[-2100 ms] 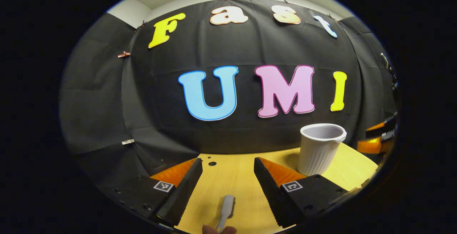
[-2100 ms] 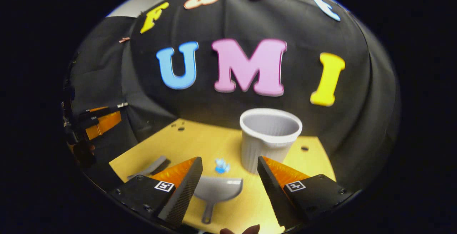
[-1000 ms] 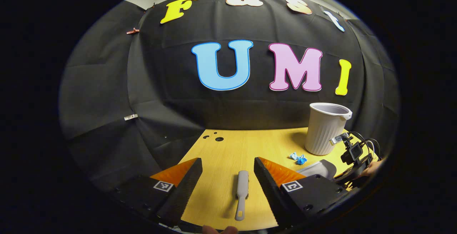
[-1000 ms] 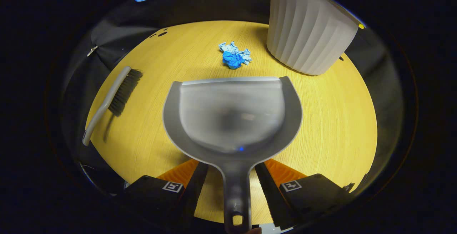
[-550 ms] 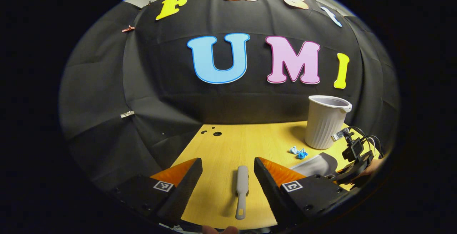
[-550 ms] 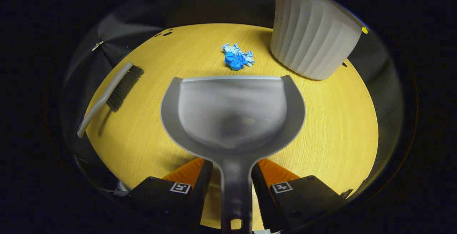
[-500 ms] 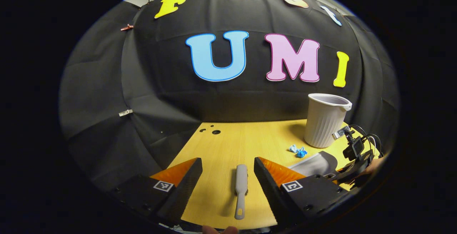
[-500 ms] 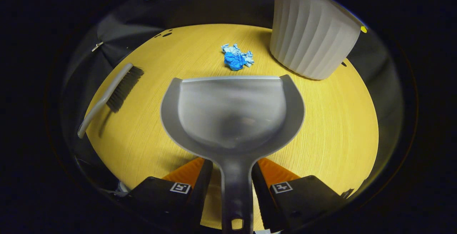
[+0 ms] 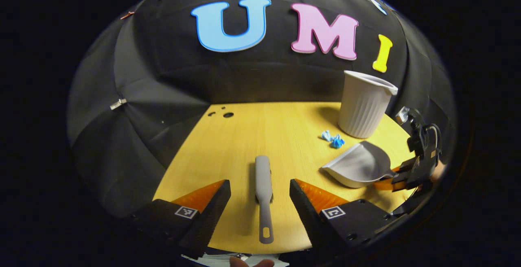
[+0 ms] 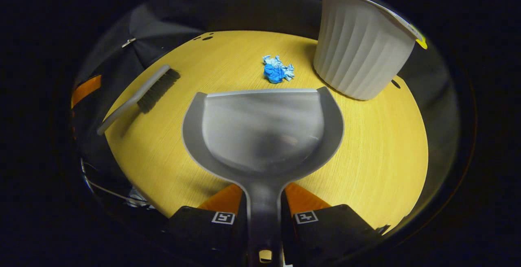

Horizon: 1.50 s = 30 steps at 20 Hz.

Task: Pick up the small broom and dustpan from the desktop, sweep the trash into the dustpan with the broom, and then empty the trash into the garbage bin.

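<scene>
Broom (image 9: 263, 185) lies flat on the yellow wood-grain counter (image 9: 244, 136) in the left gripper view, between the two fingers of the left hand-held gripper (image 9: 259, 191), which stand wide apart and touch nothing. It is grey and slim, its long axis running away from the camera, with the handle end and its hanging hole nearest. To the right sit a small blue crumpled paper (image 9: 333, 139) and, just behind it, an upright white ribbed garbage bin (image 9: 363, 105). Nearer and further right, the grey dustpan (image 9: 360, 164) is tilted with its open mouth towards the left; the right hand-held gripper (image 9: 401, 175) is at its handle end. Two dark holes mark the counter's far left corner.

In the right gripper view, the dustpan (image 10: 262, 132) takes up the centre, its handle running back between the right hand-held gripper's (image 10: 263, 214) fingers, which are closed in against both sides of it. The pan's mouth points away from the camera, its straight front lip just short of the crumpled paper (image 10: 276, 71). The bin (image 10: 360, 55) stands at upper right, near the paper. The broom (image 10: 140, 96) lies at the left, well apart from the pan, dark bristles on its right side, axis diagonal with the handle towards the lower left.
</scene>
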Each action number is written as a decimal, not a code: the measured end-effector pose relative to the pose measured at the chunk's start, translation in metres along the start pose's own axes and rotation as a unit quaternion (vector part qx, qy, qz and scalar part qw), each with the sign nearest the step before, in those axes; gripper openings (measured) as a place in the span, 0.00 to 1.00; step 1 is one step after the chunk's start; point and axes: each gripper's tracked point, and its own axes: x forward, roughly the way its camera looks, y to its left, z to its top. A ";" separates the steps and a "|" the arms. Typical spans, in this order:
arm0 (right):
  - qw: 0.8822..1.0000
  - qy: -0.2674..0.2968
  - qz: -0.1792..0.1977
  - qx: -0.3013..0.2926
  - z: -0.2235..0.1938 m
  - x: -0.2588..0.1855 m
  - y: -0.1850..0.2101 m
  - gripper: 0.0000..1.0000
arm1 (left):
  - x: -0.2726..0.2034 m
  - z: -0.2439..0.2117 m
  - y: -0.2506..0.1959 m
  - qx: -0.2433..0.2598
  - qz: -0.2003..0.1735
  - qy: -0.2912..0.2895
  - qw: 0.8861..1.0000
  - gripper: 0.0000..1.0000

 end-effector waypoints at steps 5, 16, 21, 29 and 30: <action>1.000 0.002 0.008 -0.018 -0.009 -0.021 -0.018 0.38 | 0.035 -0.054 -0.002 0.024 -0.014 0.114 0.993 0.95; 1.000 0.004 0.003 -0.009 -0.015 -0.027 -0.043 0.38 | 0.090 -0.116 -0.005 -0.010 0.000 0.281 0.960 0.93; 1.000 0.013 0.017 -0.015 -0.016 -0.025 -0.043 0.38 | 0.100 -0.107 -0.014 0.021 -0.027 0.272 0.962 0.73; 0.999 0.029 0.013 -0.042 -0.017 -0.026 -0.049 0.38 | 0.154 -0.037 -0.032 0.080 -0.049 0.238 0.967 0.25; 0.998 0.035 0.013 -0.042 -0.018 -0.027 -0.050 0.38 | 0.164 -0.023 -0.039 0.088 -0.056 0.231 0.967 0.25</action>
